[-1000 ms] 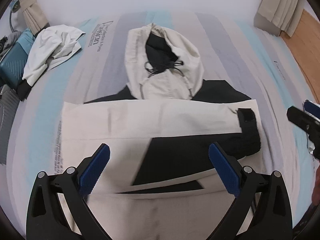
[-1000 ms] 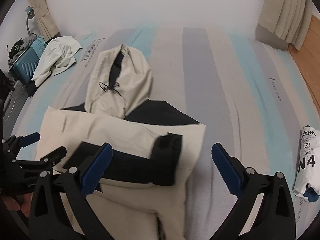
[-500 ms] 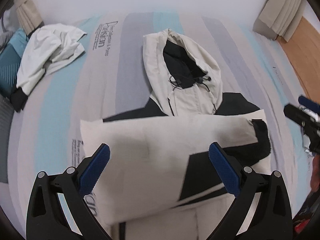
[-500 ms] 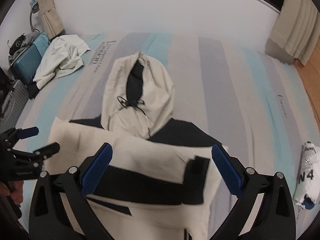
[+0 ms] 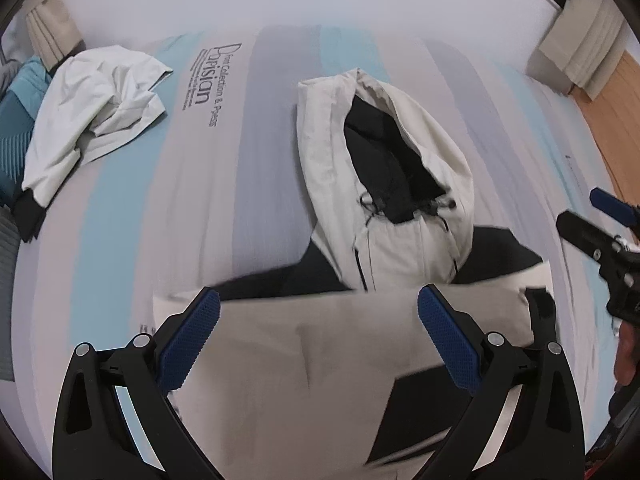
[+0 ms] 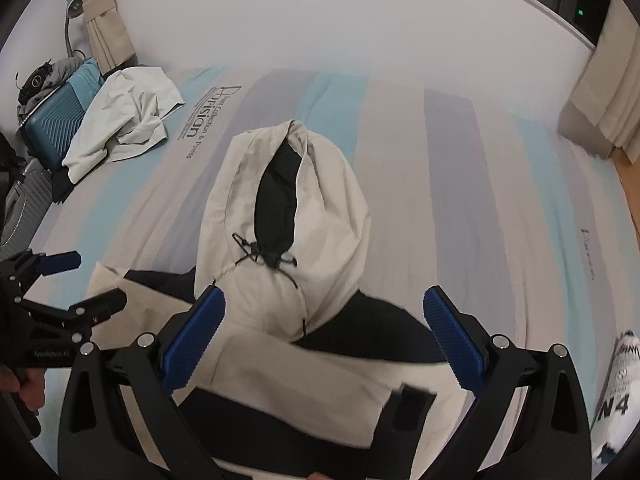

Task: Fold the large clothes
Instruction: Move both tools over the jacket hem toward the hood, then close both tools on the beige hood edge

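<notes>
Both hand-held grippers, left [image 5: 318,338] and right [image 6: 324,338], hover spread apart, holding nothing. The hooded jacket [image 6: 296,216] lies mid-bed [image 6: 460,184] (sleeves crossed over its body), probably ready for folding the hood [image 5: 384,140] down.

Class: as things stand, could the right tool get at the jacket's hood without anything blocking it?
Probably yes. The right tool is open and empty, the hood lies just ahead of it on the bed, and nothing lies over the hood. The left tool is off to the side.

This is a bedroom in a home. A big bed [image 6: 460,200] with a striped sheet fills the room. Curtains [image 6: 108,28] hang by the wall, and a blue suitcase [image 6: 52,128] stands beside the bed.
</notes>
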`<act>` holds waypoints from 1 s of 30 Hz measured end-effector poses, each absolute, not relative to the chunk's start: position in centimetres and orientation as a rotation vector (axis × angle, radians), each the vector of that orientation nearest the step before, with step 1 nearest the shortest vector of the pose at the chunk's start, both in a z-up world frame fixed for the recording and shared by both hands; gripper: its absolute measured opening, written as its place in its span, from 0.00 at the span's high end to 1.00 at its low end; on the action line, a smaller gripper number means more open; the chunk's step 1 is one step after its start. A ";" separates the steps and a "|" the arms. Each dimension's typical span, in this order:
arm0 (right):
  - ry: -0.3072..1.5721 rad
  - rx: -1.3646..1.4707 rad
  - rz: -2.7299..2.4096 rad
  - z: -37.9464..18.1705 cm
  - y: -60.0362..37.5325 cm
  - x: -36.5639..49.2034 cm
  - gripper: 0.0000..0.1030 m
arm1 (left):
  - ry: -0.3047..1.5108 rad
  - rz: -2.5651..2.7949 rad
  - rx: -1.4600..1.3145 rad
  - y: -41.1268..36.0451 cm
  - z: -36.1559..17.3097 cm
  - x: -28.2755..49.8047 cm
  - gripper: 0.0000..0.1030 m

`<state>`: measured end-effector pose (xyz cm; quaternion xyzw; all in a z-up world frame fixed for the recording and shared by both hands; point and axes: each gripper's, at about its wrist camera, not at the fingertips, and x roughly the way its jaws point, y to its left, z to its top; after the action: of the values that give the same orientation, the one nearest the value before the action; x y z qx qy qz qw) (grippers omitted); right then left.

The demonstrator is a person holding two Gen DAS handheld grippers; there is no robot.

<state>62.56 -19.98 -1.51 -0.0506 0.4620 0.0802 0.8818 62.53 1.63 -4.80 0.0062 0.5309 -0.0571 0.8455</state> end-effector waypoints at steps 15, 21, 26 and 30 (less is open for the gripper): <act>1.004 -0.089 0.200 -6.8 -20.4 71.0 0.07 | 1.116 -0.155 -0.012 1.3 -8.3 71.1 0.06; 1.029 -0.094 0.234 -9.5 -20.4 74.5 0.07 | 1.129 -0.184 -0.010 0.9 -10.3 74.0 0.06; 1.048 -0.090 0.264 -11.0 -20.7 77.8 0.07 | 1.121 -0.221 0.009 0.1 -11.5 77.0 0.06; 1.066 -0.082 0.280 -11.8 -20.7 80.0 0.07 | 1.118 -0.238 0.018 -0.4 -11.9 79.1 0.07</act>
<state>80.00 -20.71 -11.81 -0.0390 0.5063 0.1331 0.8512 79.06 -0.41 -11.91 0.0086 0.5292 -0.1125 0.8410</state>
